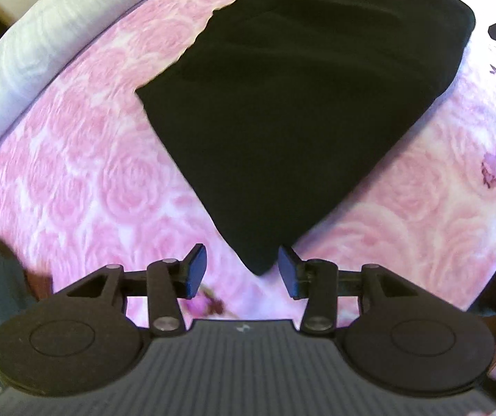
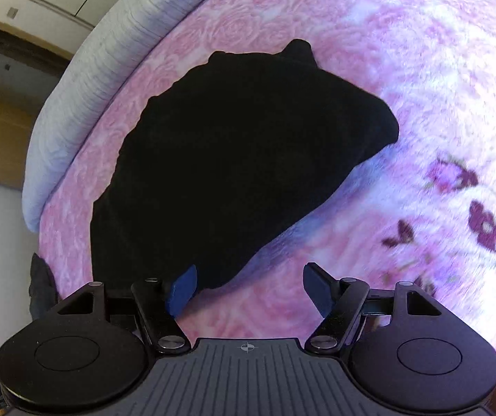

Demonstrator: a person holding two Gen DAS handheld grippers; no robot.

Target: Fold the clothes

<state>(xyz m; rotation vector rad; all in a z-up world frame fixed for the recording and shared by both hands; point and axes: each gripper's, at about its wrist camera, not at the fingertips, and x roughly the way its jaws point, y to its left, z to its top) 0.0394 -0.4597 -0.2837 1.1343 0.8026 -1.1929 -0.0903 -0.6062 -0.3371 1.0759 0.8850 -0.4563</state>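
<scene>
The black garment (image 1: 293, 114) lies folded into a compact slab on the pink rose-patterned bedspread (image 1: 74, 173), filling the centre of the left wrist view and running from about 12 o'clock down to a corner at 6 o'clock; in the right wrist view it spreads from 12 toward 7 o'clock. The left gripper (image 1: 242, 270) stands partly open above that near corner, its blue pads clear of the cloth, holding nothing. The right gripper (image 2: 249, 289) gapes wider, its left pad just in front of the garment's lower edge, also empty. The fabric looks soft, light and limp, likely to sag and slide apart if lifted by one layer, so I judge that a grip should pinch all layers together at a corner or along a folded edge, one claw per corner. The left view alone shows the far, wavy hem, a dark shape at 8 o'clock too blurred to identify, and part of the other gripper at 2 o'clock; the right view alone shows the small bump at the garment's top, the purple flower print (image 2: 490, 222) at 3 o'clock, and the wall beyond the pale mattress edge (image 2: 85, 111)
</scene>
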